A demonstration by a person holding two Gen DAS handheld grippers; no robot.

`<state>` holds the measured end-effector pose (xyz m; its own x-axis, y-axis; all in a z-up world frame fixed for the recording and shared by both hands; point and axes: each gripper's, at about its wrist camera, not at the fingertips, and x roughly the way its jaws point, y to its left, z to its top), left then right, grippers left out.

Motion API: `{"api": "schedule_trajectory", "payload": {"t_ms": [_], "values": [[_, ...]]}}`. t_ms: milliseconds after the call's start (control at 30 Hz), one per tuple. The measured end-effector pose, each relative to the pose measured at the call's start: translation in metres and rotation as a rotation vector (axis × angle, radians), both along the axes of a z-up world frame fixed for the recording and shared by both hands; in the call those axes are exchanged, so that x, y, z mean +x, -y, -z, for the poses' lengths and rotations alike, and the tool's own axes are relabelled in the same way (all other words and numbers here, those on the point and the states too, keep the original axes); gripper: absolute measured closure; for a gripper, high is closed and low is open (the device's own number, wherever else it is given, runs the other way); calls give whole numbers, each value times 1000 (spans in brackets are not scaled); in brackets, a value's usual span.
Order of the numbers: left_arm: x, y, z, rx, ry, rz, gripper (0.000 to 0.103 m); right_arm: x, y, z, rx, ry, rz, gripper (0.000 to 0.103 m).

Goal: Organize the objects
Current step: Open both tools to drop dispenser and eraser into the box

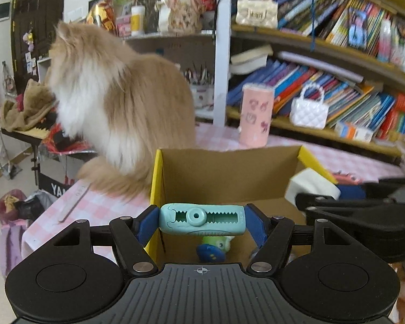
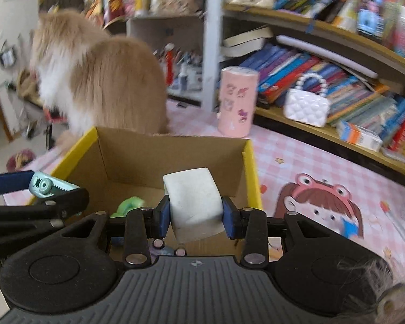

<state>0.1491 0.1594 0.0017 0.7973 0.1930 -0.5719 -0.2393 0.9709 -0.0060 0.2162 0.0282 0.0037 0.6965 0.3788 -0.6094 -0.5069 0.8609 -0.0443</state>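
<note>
My left gripper (image 1: 202,222) is shut on a teal toothed clip (image 1: 201,220) and holds it over the open cardboard box with yellow edges (image 1: 156,172). My right gripper (image 2: 194,214) is shut on a white block (image 2: 193,202) and holds it over the same box (image 2: 249,167). The clip (image 2: 44,185) and the left gripper show at the left of the right wrist view. The white block (image 1: 311,185) shows at the right of the left wrist view. A green toy (image 1: 217,243) and a blue round thing (image 1: 210,253) lie in the box.
A fluffy tan and white cat (image 1: 116,102) sits on the pink checked tablecloth (image 2: 297,156) just behind the box's left side. A pink cylinder (image 1: 255,114) stands behind the box. Bookshelves with a white quilted handbag (image 1: 307,109) line the right.
</note>
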Motion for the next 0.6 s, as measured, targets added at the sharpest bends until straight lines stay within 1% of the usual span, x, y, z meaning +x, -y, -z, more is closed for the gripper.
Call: {"api": "schedule_trajectory", "payload": {"t_ms": [67, 167, 267, 367, 400, 467, 600], "values": [[12, -3, 6, 7, -26, -19, 34, 15, -9, 6, -36, -14, -31, 67], [29, -9, 11, -1, -59, -17, 34, 40, -21, 16, -87, -42, -65, 67], [46, -11, 19, 16, -105, -11, 34, 59, -30, 26, -137, -85, -95, 67], [55, -5, 24, 80, -123, 5, 34, 72, -37, 35, -206, -114, -127, 67], [58, -4, 25, 89, -126, 6, 34, 75, -39, 36, -230, -112, -138, 67], [62, -3, 26, 93, -129, 14, 34, 80, -41, 37, -252, -119, -142, 67], [67, -2, 27, 108, -143, 34, 34, 85, -41, 38, -261, -119, -143, 67]]}}
